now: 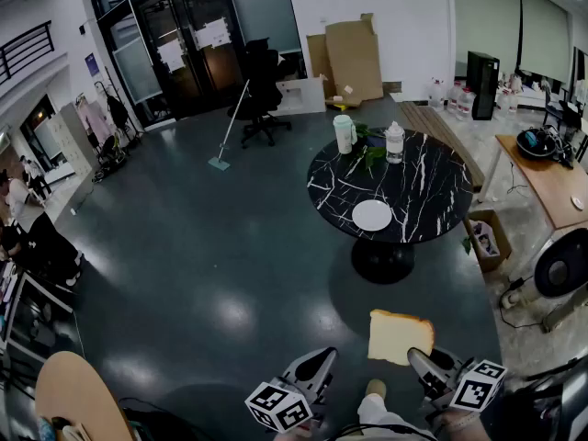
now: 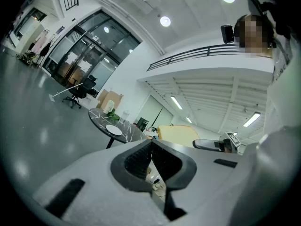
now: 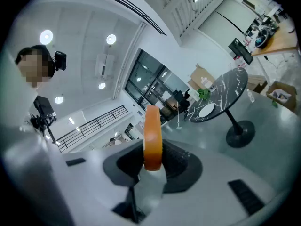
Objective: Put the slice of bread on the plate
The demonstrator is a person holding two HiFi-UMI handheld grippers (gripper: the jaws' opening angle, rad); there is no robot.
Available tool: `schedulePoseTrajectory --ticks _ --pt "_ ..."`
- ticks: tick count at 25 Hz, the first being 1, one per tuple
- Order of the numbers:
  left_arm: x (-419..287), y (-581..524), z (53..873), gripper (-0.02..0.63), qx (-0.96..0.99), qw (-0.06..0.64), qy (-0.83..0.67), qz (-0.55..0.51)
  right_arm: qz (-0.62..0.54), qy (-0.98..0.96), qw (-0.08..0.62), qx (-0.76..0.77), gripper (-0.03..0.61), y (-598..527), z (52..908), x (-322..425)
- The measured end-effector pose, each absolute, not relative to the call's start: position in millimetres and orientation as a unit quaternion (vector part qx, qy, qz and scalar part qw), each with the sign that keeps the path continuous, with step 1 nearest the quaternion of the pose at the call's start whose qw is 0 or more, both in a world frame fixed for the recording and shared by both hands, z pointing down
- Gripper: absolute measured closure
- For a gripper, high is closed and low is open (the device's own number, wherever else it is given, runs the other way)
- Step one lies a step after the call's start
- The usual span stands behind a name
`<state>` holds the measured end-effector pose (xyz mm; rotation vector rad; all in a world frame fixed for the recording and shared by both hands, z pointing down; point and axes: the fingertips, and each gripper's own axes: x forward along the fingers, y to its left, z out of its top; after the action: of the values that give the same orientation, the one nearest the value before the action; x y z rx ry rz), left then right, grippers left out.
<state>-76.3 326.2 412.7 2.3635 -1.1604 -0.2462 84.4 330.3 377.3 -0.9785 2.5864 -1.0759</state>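
A slice of bread point(image 1: 400, 336) with a tan crust hangs over the dark floor, short of the table. My right gripper point(image 1: 421, 361) is shut on its lower edge. In the right gripper view the bread point(image 3: 153, 135) stands edge-on between the pads of that gripper point(image 3: 153, 160). The white plate point(image 1: 372, 215) lies on the near side of a round black marble table point(image 1: 423, 182), well ahead of the bread. The plate point(image 3: 206, 110) also shows far off in the right gripper view. My left gripper point(image 1: 322, 361) is beside the right one, shut on nothing, its tips point(image 2: 151, 147) together.
A pale jug point(image 1: 344, 133), a bottle point(image 1: 394, 142) and green leaves stand at the table's far side. A cardboard box point(image 1: 487, 237) sits by the table foot. An office chair point(image 1: 262, 95) and a mop are further back, and a wooden desk point(image 1: 551, 177) is at the right.
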Motion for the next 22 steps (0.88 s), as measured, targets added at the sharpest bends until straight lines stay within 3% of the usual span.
schedulePoseTrajectory --ticks 13,22 --pt "-31 237 393 0.606 0.886 0.211 -0.401 -0.098 -0.370 0.864 0.134 -0.313 0.488 245 373 109" --pt "-18 195 397 0.606 0.883 0.209 -0.411 -0.093 -0.375 0.860 0.128 -0.321 0.488 201 380 131"
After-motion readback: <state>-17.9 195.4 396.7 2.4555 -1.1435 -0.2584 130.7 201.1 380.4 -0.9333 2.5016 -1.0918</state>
